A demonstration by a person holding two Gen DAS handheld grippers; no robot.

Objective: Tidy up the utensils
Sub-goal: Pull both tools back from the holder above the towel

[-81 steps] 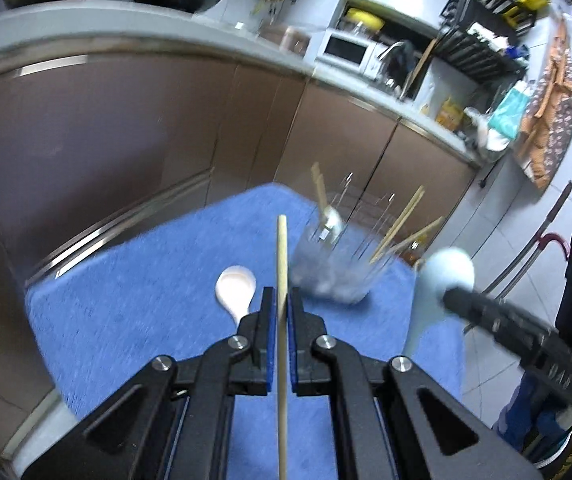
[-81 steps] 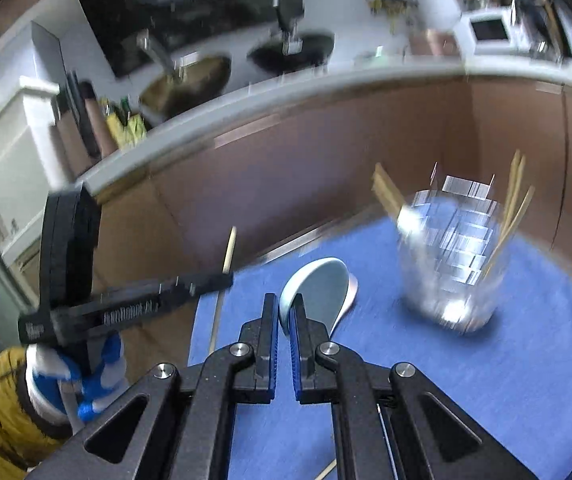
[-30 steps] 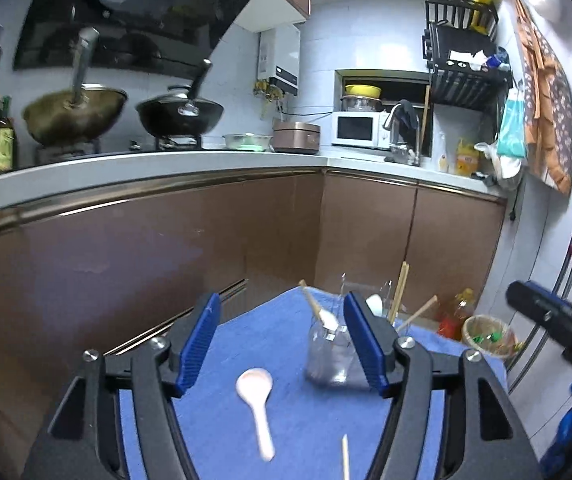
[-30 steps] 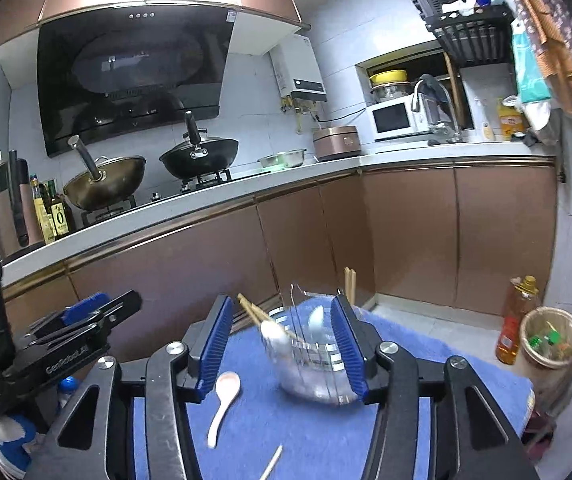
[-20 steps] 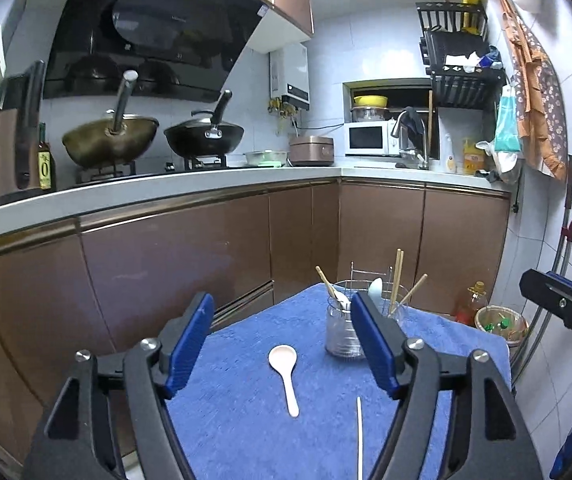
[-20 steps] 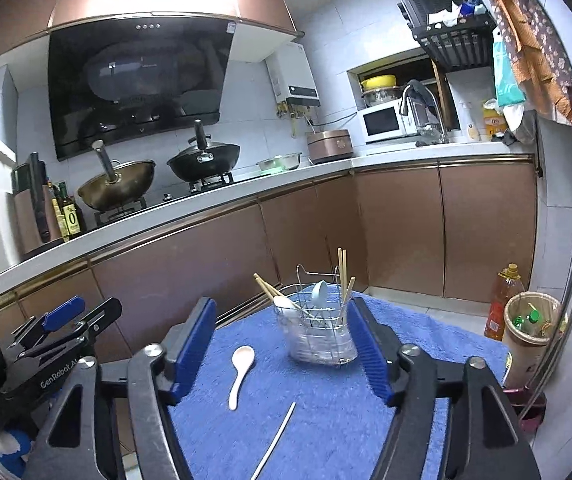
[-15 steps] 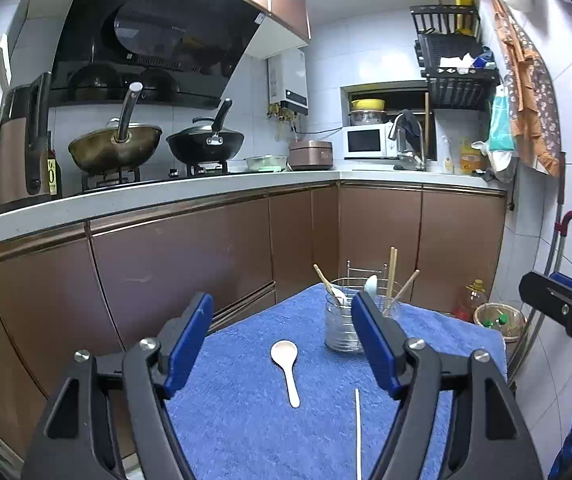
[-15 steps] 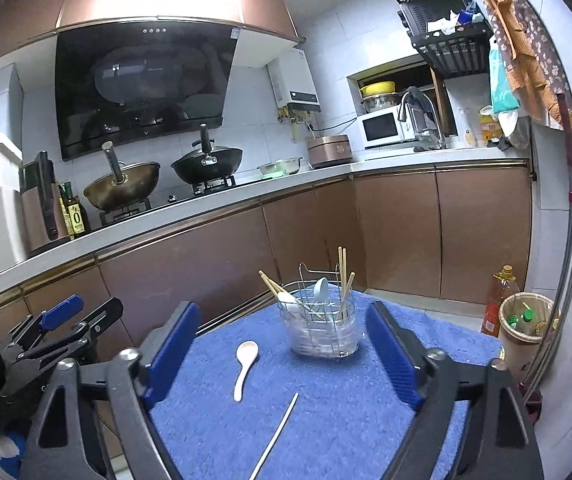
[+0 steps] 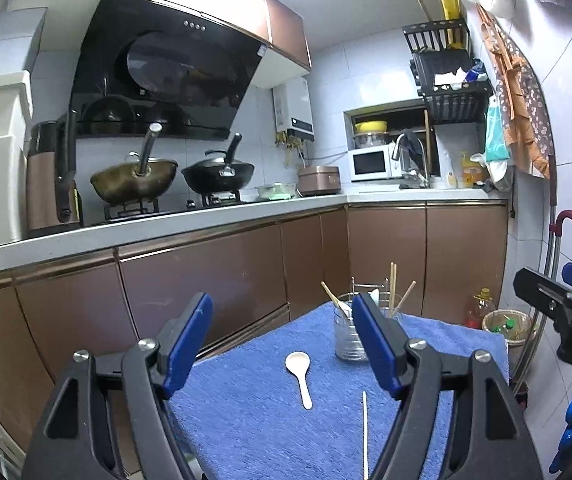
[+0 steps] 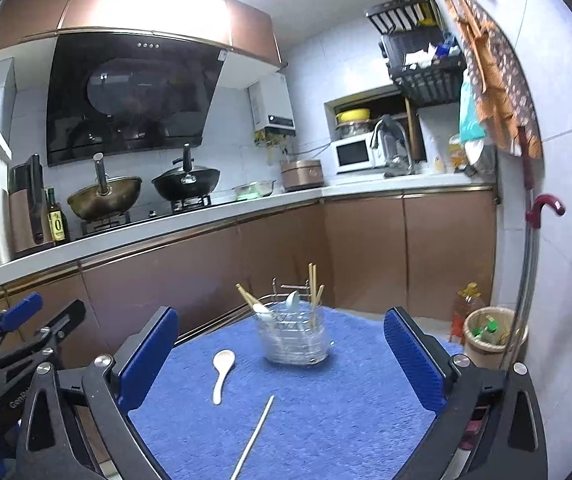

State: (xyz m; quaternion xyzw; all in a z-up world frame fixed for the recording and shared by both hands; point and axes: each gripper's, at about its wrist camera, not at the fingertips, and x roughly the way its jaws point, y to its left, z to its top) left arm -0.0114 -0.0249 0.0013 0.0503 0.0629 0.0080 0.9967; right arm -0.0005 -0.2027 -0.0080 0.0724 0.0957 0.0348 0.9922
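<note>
Only right wrist view shows the oil bottle (image 10: 57, 219).

Chopstick (image 9: 364, 436) cut off below

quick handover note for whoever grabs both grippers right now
Left gripper: open, empty.
Right gripper: jaws opening, nothing between them.
Clear wire-framed utensil holder stands on the blue towel-covered table, already holding chopsticks and spoons.
Left to do: the white ceramic spoon and the single wooden chopstick lie loose on the towel in front of the holder; put both in.
</note>
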